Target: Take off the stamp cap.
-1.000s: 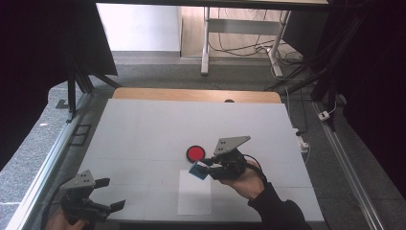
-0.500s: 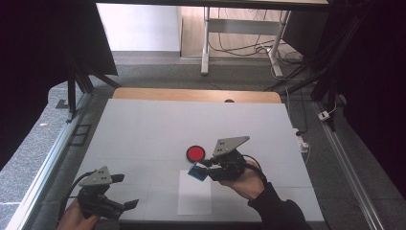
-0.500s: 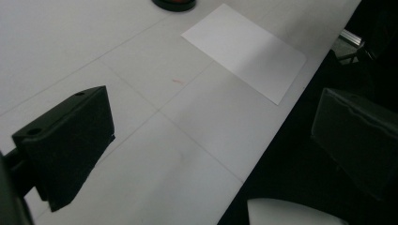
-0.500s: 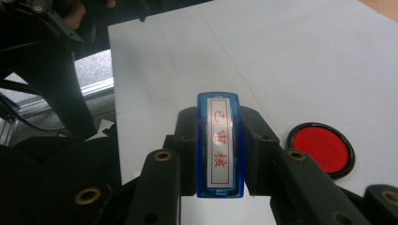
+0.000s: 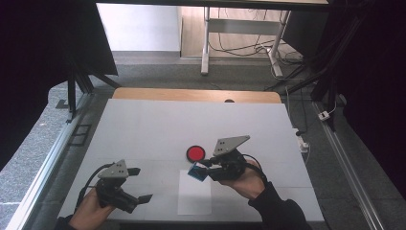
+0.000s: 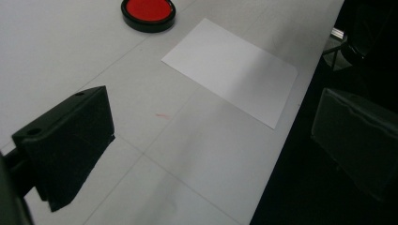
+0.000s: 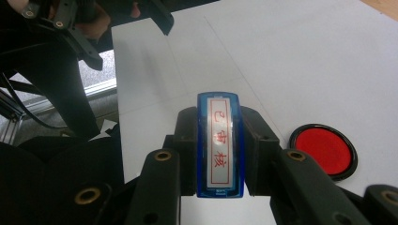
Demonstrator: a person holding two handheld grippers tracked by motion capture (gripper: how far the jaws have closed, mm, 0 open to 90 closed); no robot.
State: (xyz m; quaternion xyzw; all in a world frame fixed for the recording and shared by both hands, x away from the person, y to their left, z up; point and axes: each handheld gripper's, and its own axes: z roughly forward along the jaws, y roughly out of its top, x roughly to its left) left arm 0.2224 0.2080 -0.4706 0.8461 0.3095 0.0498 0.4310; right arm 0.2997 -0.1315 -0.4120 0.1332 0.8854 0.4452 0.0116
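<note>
blue stamp clamped in right gripper, long axis along jaws, pointing forward.

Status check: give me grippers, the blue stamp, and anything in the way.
Right gripper shut on blue stamp, held above paper sheet. Left gripper open, empty. Red ink pad beside the sheet, apart; nothing blocking.

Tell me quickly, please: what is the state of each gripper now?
Left gripper: open, holding nothing.
Right gripper: closed on the blue stamp.
</note>
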